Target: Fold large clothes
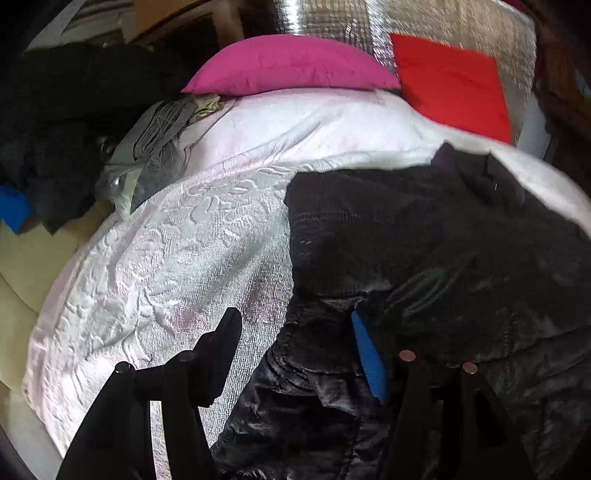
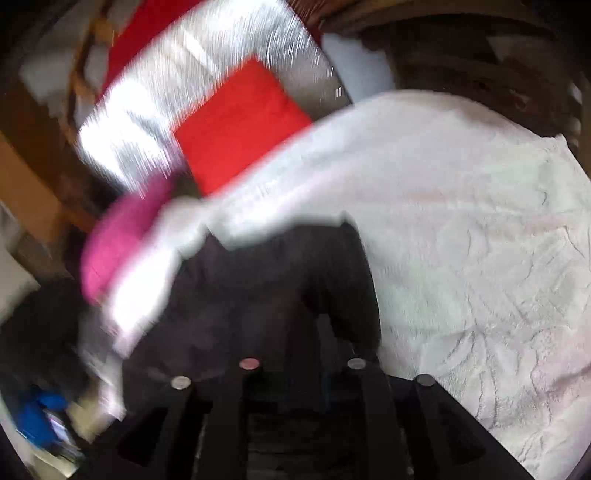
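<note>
A large black padded jacket (image 1: 436,258) lies spread on a bed with a white embossed cover (image 1: 177,251). My left gripper (image 1: 295,332) stands open at the jacket's near left edge: its left finger is over the bare cover, its right finger with the blue pad (image 1: 369,358) rests on the black cloth. In the blurred right wrist view, black cloth (image 2: 273,288) fills the space at my right gripper (image 2: 303,343). The fingertips are dark against it, so I cannot tell whether they are shut on it.
A pink pillow (image 1: 291,66) and a red pillow (image 1: 454,85) lie at the head of the bed against a silver quilted sheet (image 1: 332,18). A pile of dark and grey clothes (image 1: 74,122) sits at the left. The white cover (image 2: 480,240) stretches right.
</note>
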Tool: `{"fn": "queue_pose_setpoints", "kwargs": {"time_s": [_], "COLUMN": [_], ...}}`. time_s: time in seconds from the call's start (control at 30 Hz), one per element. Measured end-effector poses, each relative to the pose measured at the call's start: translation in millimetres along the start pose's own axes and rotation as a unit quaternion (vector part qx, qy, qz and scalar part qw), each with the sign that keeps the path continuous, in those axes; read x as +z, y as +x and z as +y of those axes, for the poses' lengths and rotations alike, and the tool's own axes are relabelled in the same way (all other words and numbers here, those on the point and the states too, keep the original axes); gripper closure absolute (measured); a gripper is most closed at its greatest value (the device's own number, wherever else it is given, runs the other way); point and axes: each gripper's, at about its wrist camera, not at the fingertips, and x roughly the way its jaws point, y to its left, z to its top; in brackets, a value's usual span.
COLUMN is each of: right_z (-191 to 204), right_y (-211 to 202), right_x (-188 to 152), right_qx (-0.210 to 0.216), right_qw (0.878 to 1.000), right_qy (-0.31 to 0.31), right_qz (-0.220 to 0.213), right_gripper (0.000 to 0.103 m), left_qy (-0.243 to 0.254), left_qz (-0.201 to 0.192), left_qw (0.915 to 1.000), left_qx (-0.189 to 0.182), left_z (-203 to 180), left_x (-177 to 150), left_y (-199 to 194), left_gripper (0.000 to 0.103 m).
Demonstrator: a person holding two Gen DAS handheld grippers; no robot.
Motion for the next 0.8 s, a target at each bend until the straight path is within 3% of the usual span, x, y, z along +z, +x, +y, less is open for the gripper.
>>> {"fn": "queue_pose_setpoints", "kwargs": {"time_s": [0.03, 0.07, 0.1, 0.13, 0.17, 0.23, 0.33, 0.43, 0.47, 0.53, 0.6, 0.67, 0.73, 0.8], "right_z": [-5.4, -10.4, -13.2, -11.9, -3.7, 17.5, 42.1, 52.7, 50.4, 57.7, 64.0, 72.1, 76.8, 68.8], "right_y": [-13.5, -26.9, -37.3, -42.7, -39.9, -22.5, 10.5, 61.4, 68.2, 62.4, 47.4, 27.0, 21.9, 42.4], "right_x": [2.9, 5.4, 4.0, 4.1, 3.9, -2.5, -20.2, -43.5, -48.1, -47.5, -43.2, -32.9, -27.3, -22.5], "right_qx": [0.01, 0.012, 0.011, 0.015, 0.012, 0.003, -0.018, -0.087, -0.101, -0.11, -0.085, -0.045, -0.056, -0.064], "right_qw": [0.999, 0.997, 0.994, 0.992, 0.994, 0.997, 0.994, 0.979, 0.975, 0.973, 0.977, 0.979, 0.977, 0.979], "right_qy": [0.018, 0.035, 0.043, 0.039, 0.011, -0.039, -0.108, -0.171, -0.179, -0.193, -0.191, -0.199, -0.202, -0.191], "right_qz": [-0.028, -0.063, -0.095, -0.117, -0.106, -0.073, -0.014, 0.075, 0.08, 0.067, 0.046, -0.007, -0.047, -0.014], "right_gripper": [0.018, 0.002, 0.0, 0.0, 0.001, 0.032, 0.059, 0.061, 0.061, 0.062, 0.062, 0.061, 0.054, 0.051], "left_qy": [-0.005, -0.011, -0.015, -0.02, -0.025, -0.031, -0.017, 0.044, 0.051, 0.051, 0.037, 0.022, 0.024, 0.031], "left_qz": [-0.003, -0.011, -0.02, -0.03, -0.037, -0.046, -0.038, 0.013, 0.013, 0.009, -0.003, -0.027, -0.045, -0.04], "left_qw": [1.0, 0.9999, 0.9997, 0.9993, 0.999, 0.9984, 0.9991, 0.9985, 0.998, 0.9981, 0.999, 0.9993, 0.9986, 0.9983], "left_qx": [0.0, 0.002, 0.002, 0.002, 0.004, 0.005, 0.003, 0.03, 0.033, 0.034, 0.022, 0.016, 0.015, 0.028], "left_z": [2.2, 4.8, 6.0, 8.2, 9.4, 9.5, 0.3, -20.1, -22.7, -22.8, -17.9, -14.2, -15.3, -19.3], "left_x": [0.8, 2.1, 4.0, 5.9, 7.1, 8.8, 6.6, -4.2, -7.6, -6.2, -1.2, 5.6, 11.9, 14.4], "left_y": [-0.6, -4.0, -8.3, -12.1, -14.5, -17.6, -11.8, 13.3, 16.9, 13.7, 5.1, -3.3, -6.5, 1.9], "left_gripper": [0.041, 0.041, 0.041, 0.041, 0.041, 0.041, 0.041, 0.038, 0.037, 0.037, 0.037, 0.037, 0.037, 0.028]}}
